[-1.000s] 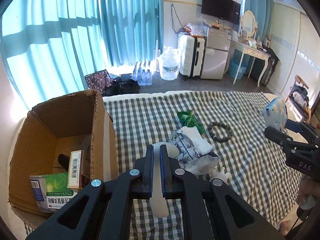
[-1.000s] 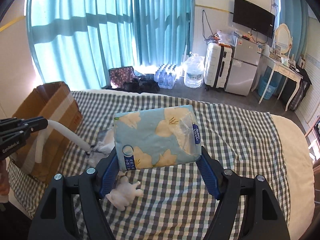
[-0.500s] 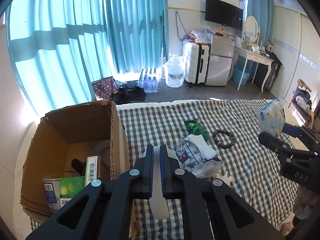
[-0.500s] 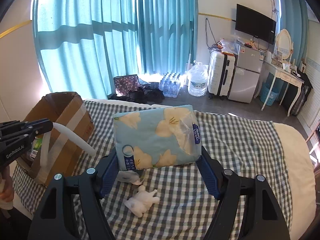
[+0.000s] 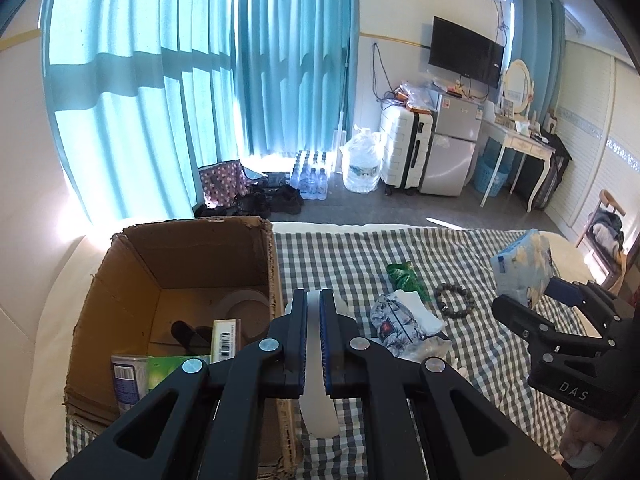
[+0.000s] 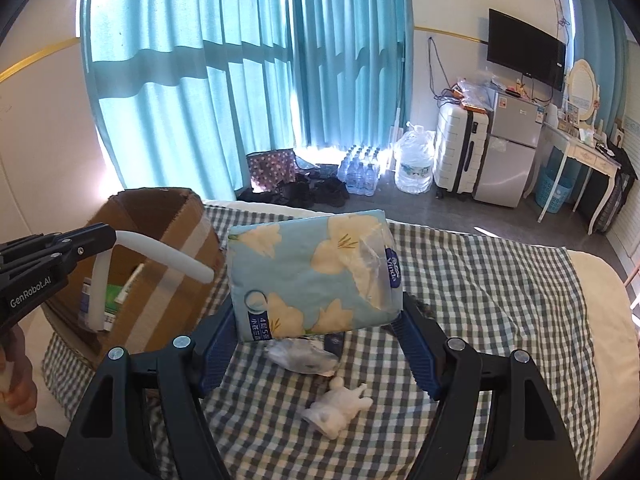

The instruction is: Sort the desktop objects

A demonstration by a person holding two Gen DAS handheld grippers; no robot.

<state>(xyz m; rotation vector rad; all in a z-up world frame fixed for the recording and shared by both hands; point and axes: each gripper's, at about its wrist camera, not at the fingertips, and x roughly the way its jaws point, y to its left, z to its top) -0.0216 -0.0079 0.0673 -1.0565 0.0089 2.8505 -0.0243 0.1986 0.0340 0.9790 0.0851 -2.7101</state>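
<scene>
My left gripper (image 5: 314, 300) is shut on a curved white plastic strip (image 5: 318, 412) and holds it by the right wall of the open cardboard box (image 5: 132, 264); from the right wrist view the strip (image 6: 164, 258) sticks out over the box (image 6: 160, 216). My right gripper (image 6: 316, 332) is shut on a blue tissue pack with yellow flowers (image 6: 312, 272), held above the checked cloth; the left wrist view shows the pack (image 5: 522, 272) at the right.
The box holds a green packet (image 5: 168, 368), a barcoded box (image 5: 225, 338) and a tape roll (image 5: 244, 304). On the checked cloth (image 5: 340, 256) lie a green wrapper (image 5: 402, 276), a bead bracelet (image 5: 456, 300), a patterned pouch (image 5: 400, 324) and a white figurine (image 6: 340, 406).
Both grippers have risen and drawn back with their loads. The left one has shifted toward the box, which now shows more of its inside.
</scene>
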